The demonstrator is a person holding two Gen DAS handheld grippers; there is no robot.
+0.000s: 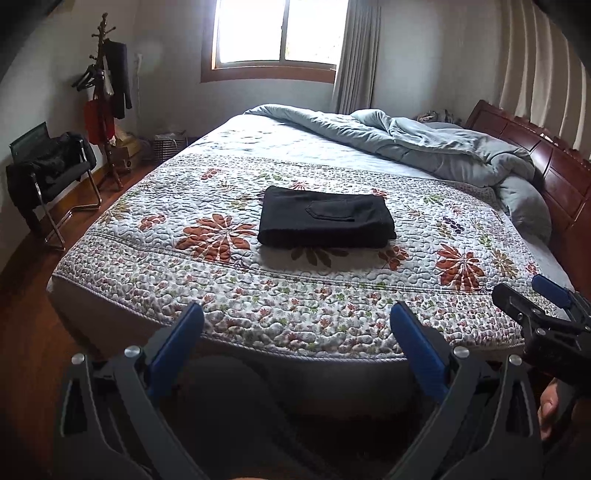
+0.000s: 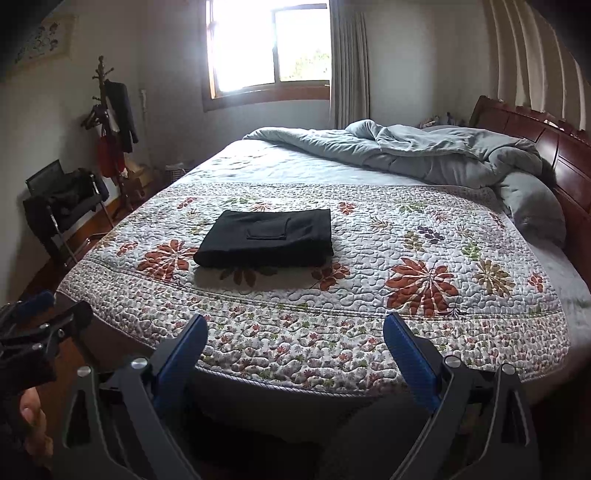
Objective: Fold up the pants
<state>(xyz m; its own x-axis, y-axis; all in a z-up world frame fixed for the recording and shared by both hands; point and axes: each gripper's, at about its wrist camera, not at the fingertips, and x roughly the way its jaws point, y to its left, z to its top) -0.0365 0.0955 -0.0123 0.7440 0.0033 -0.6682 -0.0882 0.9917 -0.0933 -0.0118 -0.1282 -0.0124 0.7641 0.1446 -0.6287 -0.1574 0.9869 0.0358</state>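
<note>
Black pants (image 1: 325, 218) (image 2: 267, 238) lie folded into a neat rectangle on the floral quilt (image 1: 332, 295) (image 2: 369, 302), a back pocket facing up. My left gripper (image 1: 297, 314) is open, held back over the near edge of the bed with nothing between its blue fingers. My right gripper (image 2: 295, 325) is open too, also empty, at the near bed edge and well short of the pants. In the left wrist view the right gripper (image 1: 543, 299) shows at the right edge. In the right wrist view part of the left gripper (image 2: 40, 317) shows at the far left.
A grey duvet (image 1: 424, 147) (image 2: 443, 155) is bunched along the far right by the wooden headboard (image 1: 546, 162). On the left stand a chair with dark clothes (image 1: 48, 170) and a coat rack (image 1: 105, 96). A window (image 1: 280, 33) is behind the bed. Wooden floor lies left of the bed.
</note>
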